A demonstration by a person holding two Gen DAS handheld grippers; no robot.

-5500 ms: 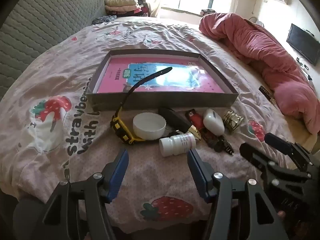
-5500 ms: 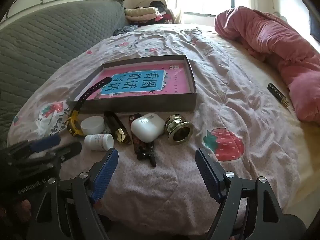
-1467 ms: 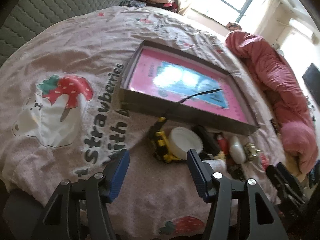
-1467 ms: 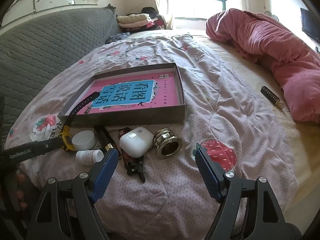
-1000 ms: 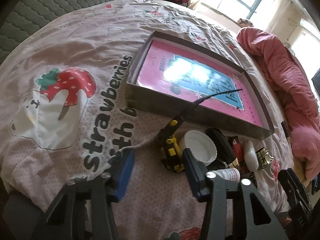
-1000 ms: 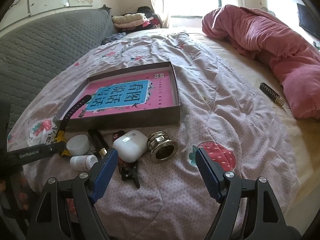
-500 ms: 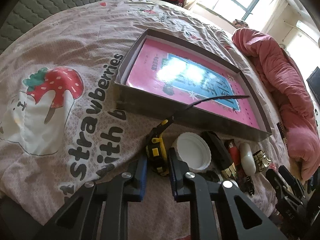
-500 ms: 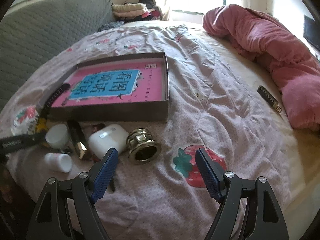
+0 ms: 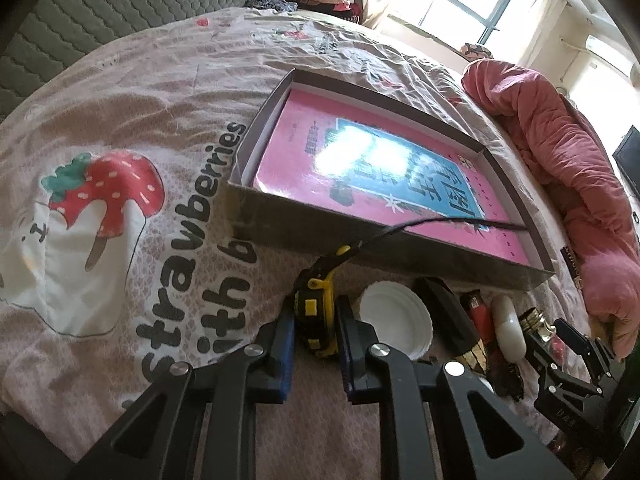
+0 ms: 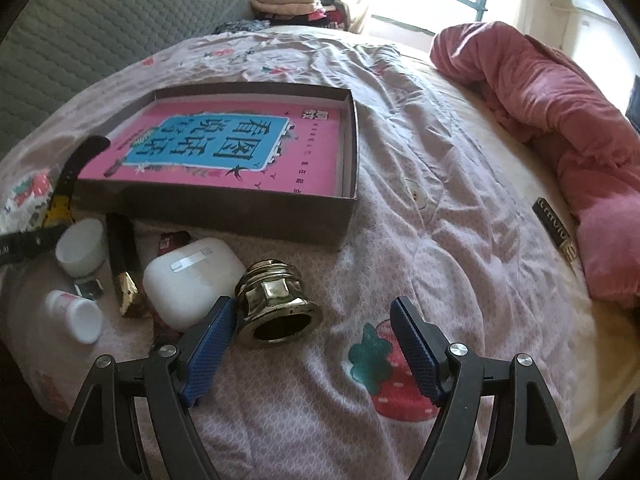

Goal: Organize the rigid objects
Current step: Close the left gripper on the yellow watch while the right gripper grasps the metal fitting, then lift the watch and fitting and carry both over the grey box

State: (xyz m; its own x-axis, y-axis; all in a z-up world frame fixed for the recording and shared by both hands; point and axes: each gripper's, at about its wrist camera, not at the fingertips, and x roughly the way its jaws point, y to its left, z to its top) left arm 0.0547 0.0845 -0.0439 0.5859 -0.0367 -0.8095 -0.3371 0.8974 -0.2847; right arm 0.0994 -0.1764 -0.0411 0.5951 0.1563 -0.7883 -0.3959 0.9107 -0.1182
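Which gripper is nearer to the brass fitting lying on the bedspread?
Right. The right gripper stands open right at the brass fitting, its left pad beside the rim. The left gripper is further along the row, shut on the yellow watch.

Both grippers, left gripper and right gripper, have black skeletal frames with triangular cut-outs, silver pivot screws, and ribbed blue pads lining each finger.

You saw a glossy pink book cover glaring in a matt cardboard tray; at four o'clock from it, a polished brass fitting shone beside a smooth white plastic case; the bedsheet was soft printed cloth.
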